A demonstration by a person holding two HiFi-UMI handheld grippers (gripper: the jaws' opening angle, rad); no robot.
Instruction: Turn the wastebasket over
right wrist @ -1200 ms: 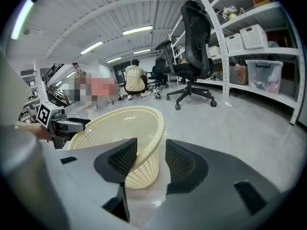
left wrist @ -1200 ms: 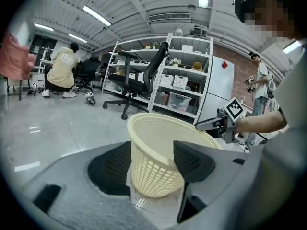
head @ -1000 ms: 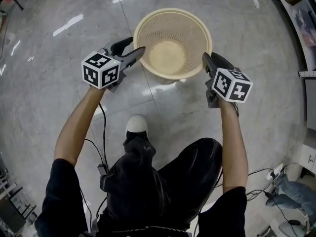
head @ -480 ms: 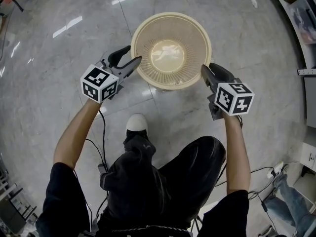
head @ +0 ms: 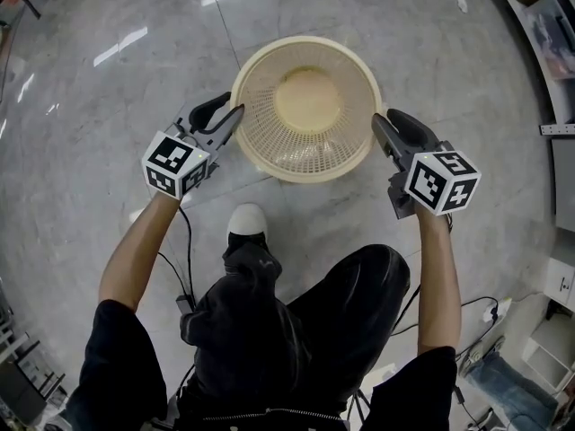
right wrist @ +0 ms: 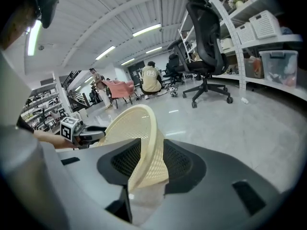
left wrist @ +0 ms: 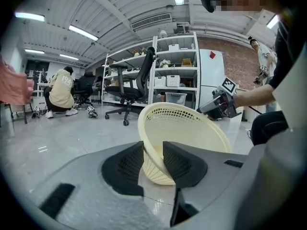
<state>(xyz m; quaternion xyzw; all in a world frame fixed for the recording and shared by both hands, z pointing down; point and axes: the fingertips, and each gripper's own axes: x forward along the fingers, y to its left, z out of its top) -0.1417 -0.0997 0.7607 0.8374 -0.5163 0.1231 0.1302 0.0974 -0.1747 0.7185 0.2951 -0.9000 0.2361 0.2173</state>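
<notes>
The head view shows the cream wastebasket [head: 305,106] from above, its mesh wall and pale bottom open toward the camera, held between the left gripper [head: 232,113] at the left rim and the right gripper [head: 379,124] at the right rim. Only the gripper views show the grip itself: in each one the thin rim wall stands between the two dark pads, one pad inside and one outside, so both grippers are clamped on the wastebasket. A second ago the left jaws were wide beside the rim; they have just been closing and now have the rim between them. The wastebasket's mouth now leans more toward the person. The white shoe [head: 248,223] is near the near rim. The grey floor [head: 108,106] around is open; an office chair [left wrist: 132,87] and shelves [left wrist: 175,71] stand well apart.
</notes>
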